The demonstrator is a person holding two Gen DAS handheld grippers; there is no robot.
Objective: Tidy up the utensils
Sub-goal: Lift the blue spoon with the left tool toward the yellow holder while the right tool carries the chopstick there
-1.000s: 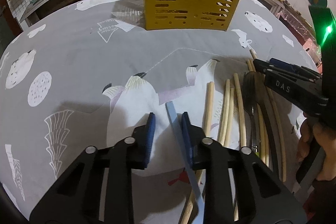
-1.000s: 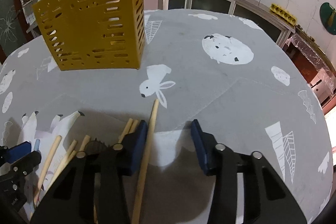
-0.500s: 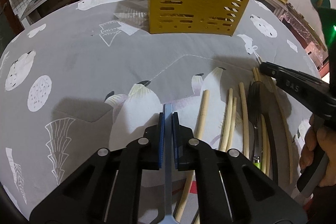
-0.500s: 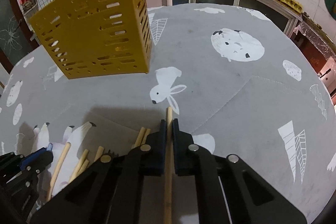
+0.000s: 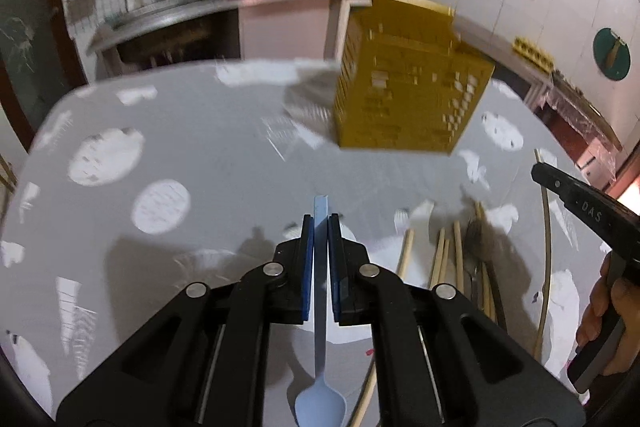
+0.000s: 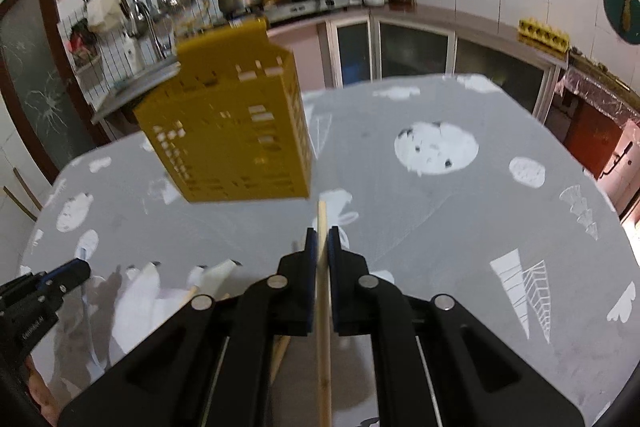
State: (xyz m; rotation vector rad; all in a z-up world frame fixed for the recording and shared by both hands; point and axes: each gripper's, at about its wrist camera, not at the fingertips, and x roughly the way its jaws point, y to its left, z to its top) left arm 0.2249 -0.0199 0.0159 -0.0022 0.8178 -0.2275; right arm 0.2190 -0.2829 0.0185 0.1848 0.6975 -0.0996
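My left gripper (image 5: 320,221) is shut on a light blue spoon (image 5: 320,403), handle tip forward, held above the table. My right gripper (image 6: 322,233) is shut on a wooden chopstick (image 6: 323,367), also lifted; it shows at the right of the left wrist view (image 5: 538,169). A yellow slotted utensil holder (image 5: 408,83) stands upright ahead on the table; it shows in the right wrist view (image 6: 232,131) too. Several wooden chopsticks (image 5: 440,259) and a dark utensil (image 5: 476,239) lie on the cloth between the grippers.
The round table carries a grey cloth with white animal prints (image 5: 200,155). A kitchen counter with a stove and pots (image 6: 280,7) runs behind the table. Cabinets (image 6: 420,47) stand behind at the right.
Both grippers closed on their utensils, the left on the spoon and the right on the chopstick, then lifted them off the cloth and tilted up toward the holder.
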